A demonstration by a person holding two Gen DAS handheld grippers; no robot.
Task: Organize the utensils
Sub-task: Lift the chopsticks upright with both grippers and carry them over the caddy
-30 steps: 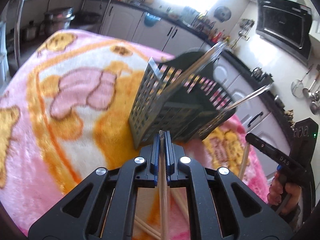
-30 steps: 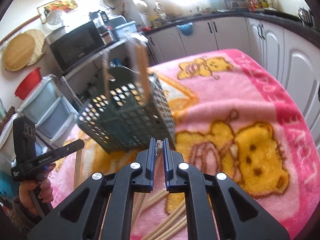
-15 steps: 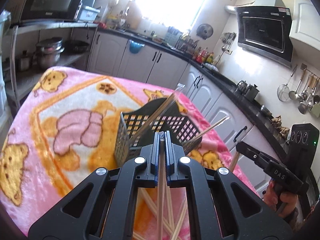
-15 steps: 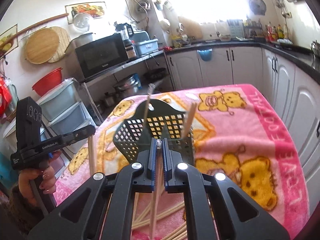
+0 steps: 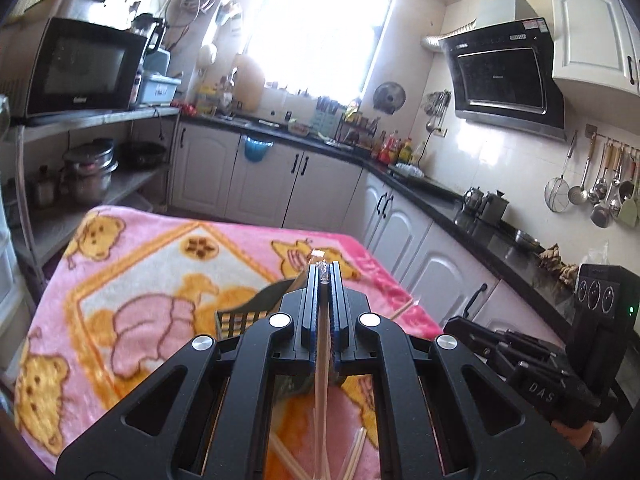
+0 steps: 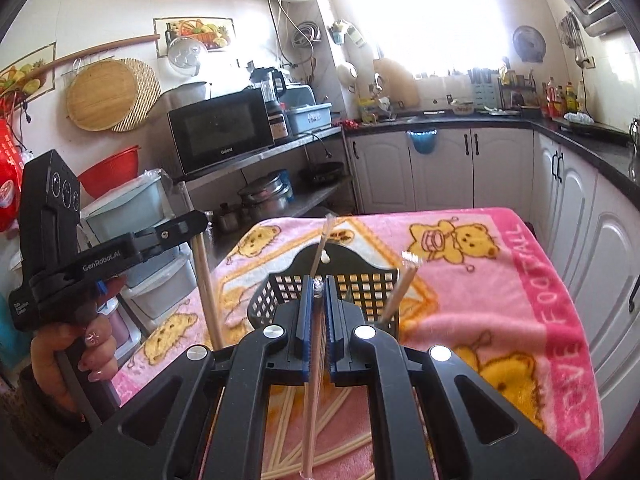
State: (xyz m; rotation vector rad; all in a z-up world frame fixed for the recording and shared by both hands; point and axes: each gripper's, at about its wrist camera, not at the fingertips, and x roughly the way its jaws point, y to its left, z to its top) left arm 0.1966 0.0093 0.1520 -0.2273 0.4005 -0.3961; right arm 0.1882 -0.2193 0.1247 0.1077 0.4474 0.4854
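A dark slotted utensil basket (image 6: pixel 340 292) stands on the pink bear blanket (image 6: pixel 500 292); it holds two wrapped chopsticks (image 6: pixel 400 288). In the left wrist view only its rim (image 5: pixel 256 308) shows behind the fingers. My left gripper (image 5: pixel 323 276) is shut on a wooden chopstick (image 5: pixel 320 380) that hangs down; it also shows in the right wrist view (image 6: pixel 206 276). My right gripper (image 6: pixel 318 286) is shut on a wrapped chopstick (image 6: pixel 314 380), held above the basket's near edge. Several loose chopsticks (image 6: pixel 320 456) lie on the blanket below.
The blanket-covered table ends at white kitchen cabinets (image 5: pixel 400 216) on the right and a metal shelf with pots (image 5: pixel 88 176) and a microwave (image 6: pixel 220 130) on the left. The other handset and hand (image 6: pixel 72 272) are at the left.
Both grippers have risen and tilted up, each keeping its chopstick. The basket now sits lower and farther in both views, upright on the blanket.
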